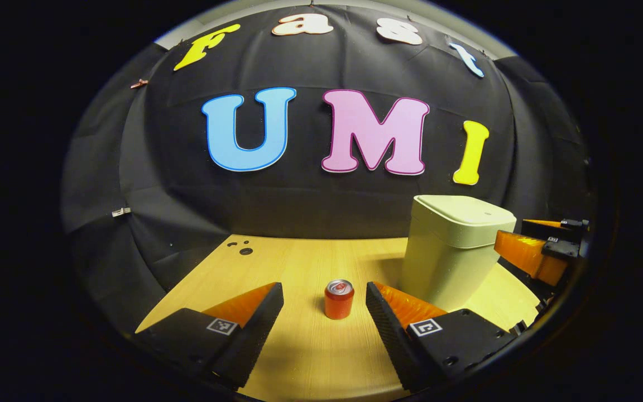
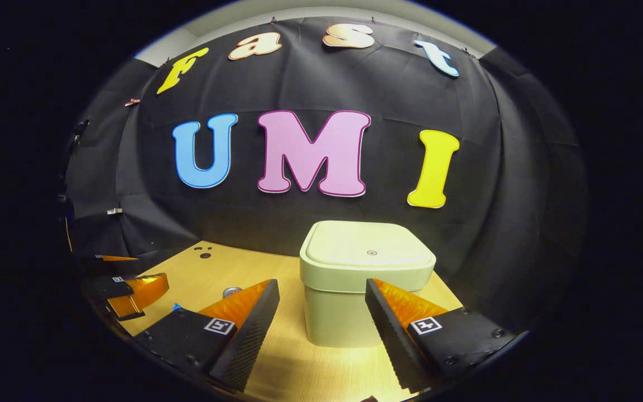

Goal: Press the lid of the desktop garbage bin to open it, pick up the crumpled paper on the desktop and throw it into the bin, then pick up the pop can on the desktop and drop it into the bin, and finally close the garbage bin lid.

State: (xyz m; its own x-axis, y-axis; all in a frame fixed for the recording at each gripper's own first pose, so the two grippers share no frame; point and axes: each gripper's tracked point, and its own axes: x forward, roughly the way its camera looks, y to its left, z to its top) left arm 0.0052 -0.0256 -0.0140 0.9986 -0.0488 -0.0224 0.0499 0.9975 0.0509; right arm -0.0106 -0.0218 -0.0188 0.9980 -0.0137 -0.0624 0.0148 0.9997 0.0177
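In the right gripper view, the pop can (image 2: 232, 291) at 8 o'clock was mostly hidden behind a finger (image 2: 246, 326); the left gripper (image 2: 126, 296) was cut off at 9 o'clock.

Dim booth – warm overhead light, sharp, edges bowed.

Glossy metal pop can (image 1: 339, 300), matt plastic bin (image 2: 367, 279), smooth wood-grain desktop (image 1: 299, 262).

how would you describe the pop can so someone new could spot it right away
Start at the wooden table in front of the black cloth wall. Left of the pale square garbage bin, whose lid is shut, a small pop can stands upright between the left gripper fingers. It is the only red, round, silver-topped thing there.
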